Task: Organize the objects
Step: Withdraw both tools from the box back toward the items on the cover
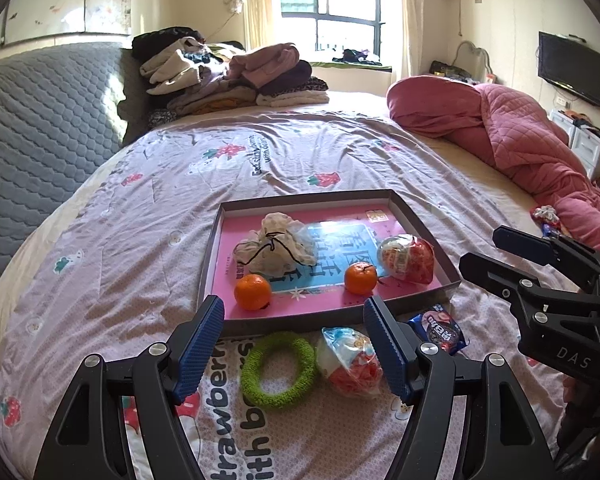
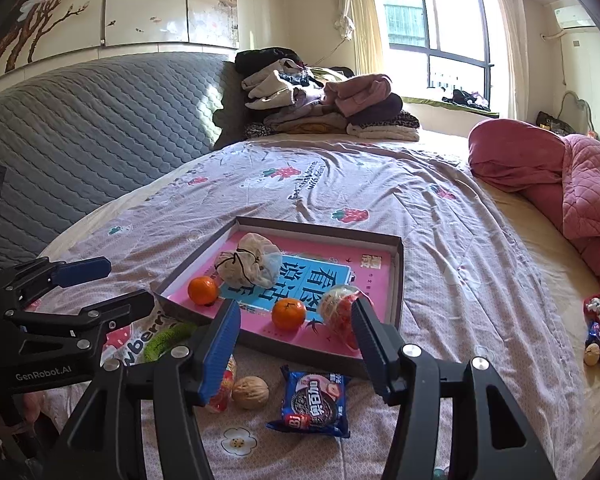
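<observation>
While both grippers hang over the bed (image 1: pixel 340 152), here's what I see:
Tray: shallow grey box (image 1: pixel 424 220) with a pink liner, on the bedsheet, holding two oranges (image 1: pixel 252 291), a tied cloth bundle (image 1: pixel 276 248) and a wrapped egg toy (image 1: pixel 408 258).
Loose stuff: green ring (image 1: pixel 278 368), another egg toy (image 1: pixel 350 362), cookie pack (image 2: pixel 316 400) and walnut (image 2: pixel 250 392), just in front of the tray.
Left gripper (image 1: pixel 300 348): tilted down, jaws apart, nothing held.
Right gripper (image 2: pixel 296 346): same tilt, jaws apart, empty.
</observation>
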A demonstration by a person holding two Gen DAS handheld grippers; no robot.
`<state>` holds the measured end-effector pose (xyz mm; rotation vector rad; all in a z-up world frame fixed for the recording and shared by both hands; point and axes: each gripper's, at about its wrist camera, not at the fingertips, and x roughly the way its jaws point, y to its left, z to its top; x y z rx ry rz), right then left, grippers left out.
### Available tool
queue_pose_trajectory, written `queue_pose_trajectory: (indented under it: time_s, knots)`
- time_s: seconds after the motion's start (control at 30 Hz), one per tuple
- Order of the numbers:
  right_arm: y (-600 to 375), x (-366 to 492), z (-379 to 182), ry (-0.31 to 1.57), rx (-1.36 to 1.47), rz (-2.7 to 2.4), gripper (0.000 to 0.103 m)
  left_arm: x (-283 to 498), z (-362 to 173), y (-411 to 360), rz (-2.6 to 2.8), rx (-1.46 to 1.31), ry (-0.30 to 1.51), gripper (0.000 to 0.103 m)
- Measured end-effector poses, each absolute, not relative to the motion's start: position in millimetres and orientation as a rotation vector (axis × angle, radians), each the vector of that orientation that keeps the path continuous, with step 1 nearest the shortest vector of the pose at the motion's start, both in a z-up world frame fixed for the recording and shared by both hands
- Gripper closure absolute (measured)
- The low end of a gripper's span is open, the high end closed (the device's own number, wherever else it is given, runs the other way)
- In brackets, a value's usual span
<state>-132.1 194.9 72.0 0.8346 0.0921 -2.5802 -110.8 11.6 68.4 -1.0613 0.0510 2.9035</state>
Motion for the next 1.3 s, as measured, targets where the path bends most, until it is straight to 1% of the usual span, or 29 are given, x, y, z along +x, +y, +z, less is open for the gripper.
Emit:
queue_pose_trajectory:
  time_s: [0.27,1.3]
  knots:
    - [201,-128,69,0.083,0.843,-2.586,0.046,-107,62,22,2.901,-1.073,0.092,0.029]
    - [212,-118,45,0.079,0.921,-2.583,0.045,-97,34,38,2.848,-1.135,0.117,0.029]
